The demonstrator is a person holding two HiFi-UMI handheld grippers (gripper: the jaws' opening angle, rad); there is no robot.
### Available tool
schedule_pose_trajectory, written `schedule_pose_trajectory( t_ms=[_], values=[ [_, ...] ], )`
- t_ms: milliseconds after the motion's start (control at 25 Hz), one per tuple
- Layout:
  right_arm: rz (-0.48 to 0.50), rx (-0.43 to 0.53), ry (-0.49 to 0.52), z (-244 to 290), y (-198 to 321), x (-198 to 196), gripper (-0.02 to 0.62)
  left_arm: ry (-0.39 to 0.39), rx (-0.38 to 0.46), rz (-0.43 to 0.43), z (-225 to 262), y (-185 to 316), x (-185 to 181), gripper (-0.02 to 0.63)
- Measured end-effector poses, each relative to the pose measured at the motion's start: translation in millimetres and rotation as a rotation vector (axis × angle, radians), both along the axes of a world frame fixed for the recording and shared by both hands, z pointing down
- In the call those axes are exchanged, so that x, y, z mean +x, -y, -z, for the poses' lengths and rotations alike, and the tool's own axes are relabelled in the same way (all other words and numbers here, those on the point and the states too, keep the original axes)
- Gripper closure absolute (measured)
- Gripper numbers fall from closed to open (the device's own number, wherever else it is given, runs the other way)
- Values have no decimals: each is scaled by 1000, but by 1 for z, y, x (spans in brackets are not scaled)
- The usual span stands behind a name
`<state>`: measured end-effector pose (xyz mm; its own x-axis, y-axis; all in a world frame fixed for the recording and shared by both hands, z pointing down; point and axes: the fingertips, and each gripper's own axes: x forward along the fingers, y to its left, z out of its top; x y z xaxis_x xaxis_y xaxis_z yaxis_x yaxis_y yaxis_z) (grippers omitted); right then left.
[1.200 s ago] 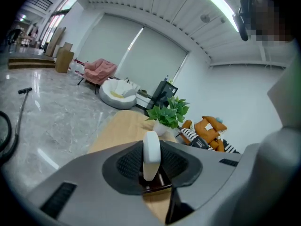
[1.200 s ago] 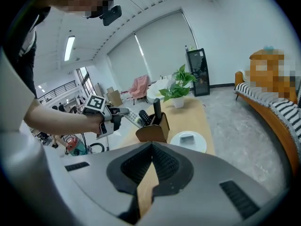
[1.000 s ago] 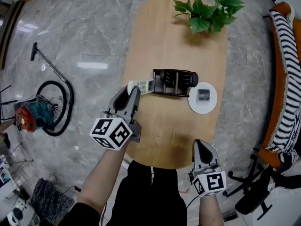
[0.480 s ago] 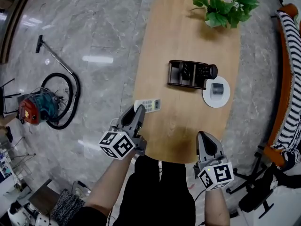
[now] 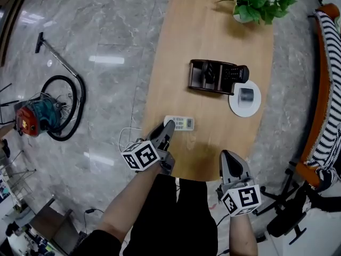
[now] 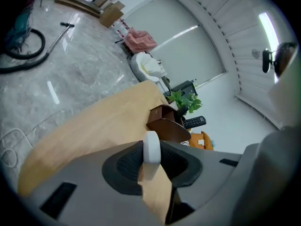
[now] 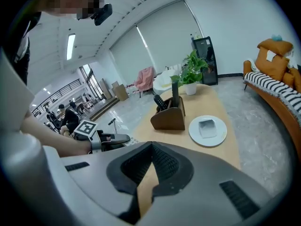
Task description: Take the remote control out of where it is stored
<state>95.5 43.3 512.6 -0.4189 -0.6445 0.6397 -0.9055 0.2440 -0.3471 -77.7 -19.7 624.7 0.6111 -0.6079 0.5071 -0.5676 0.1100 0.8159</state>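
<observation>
**A:** Head view: what do we record?

**B:** At lower centre the left gripper (image 5: 169, 126) is clamped on the white remote control (image 5: 180, 122) above the table (image 5: 213, 31), well apart from the brown holder (image 5: 205, 74).

**A:** Left gripper view?

**B:** We see the remote control edge-on, with a pad pressing each face.

**A:** Right gripper view?

**B:** Only this view shows the right gripper (image 7: 149, 161) with its jaws closed together on nothing.

Floor (image 5: 106, 36): glossy grey marble tiles; I see lamps mirrored as pale bars.
Table (image 5: 213, 41): oval, light wood, stretching away from me.
Sofa (image 5: 318, 121): orange, right of the table, under a black-and-white striped throw (image 5: 333, 63).
Vacuum cleaner (image 5: 32, 122): red and teal, on the floor at left, hose coiled.
Windows (image 7: 160, 36): tall, pale blinds drawn.
Ceiling light (image 7: 71, 45): a lit strip.
</observation>
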Motion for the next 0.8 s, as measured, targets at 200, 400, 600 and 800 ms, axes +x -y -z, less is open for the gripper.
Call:
schedule_pose_trajectory(
  t_ms=[200, 400, 600, 800],
  values=[
    [-15, -15, -5, -6, -4, 8, 589, -77, -42, 29, -11, 15, 25, 497],
    [-9, -19, -6, -13, -3, 9, 589, -159, -105, 123, -23, 43, 45, 497],
    [-10, -20, 9, -11, -2, 11, 589, -296, -261, 305, -42, 53, 52, 497],
    [-21, -11, 29, -7, 1, 18, 589, -333, -345, 428, -56, 53, 46, 497]
  ],
)
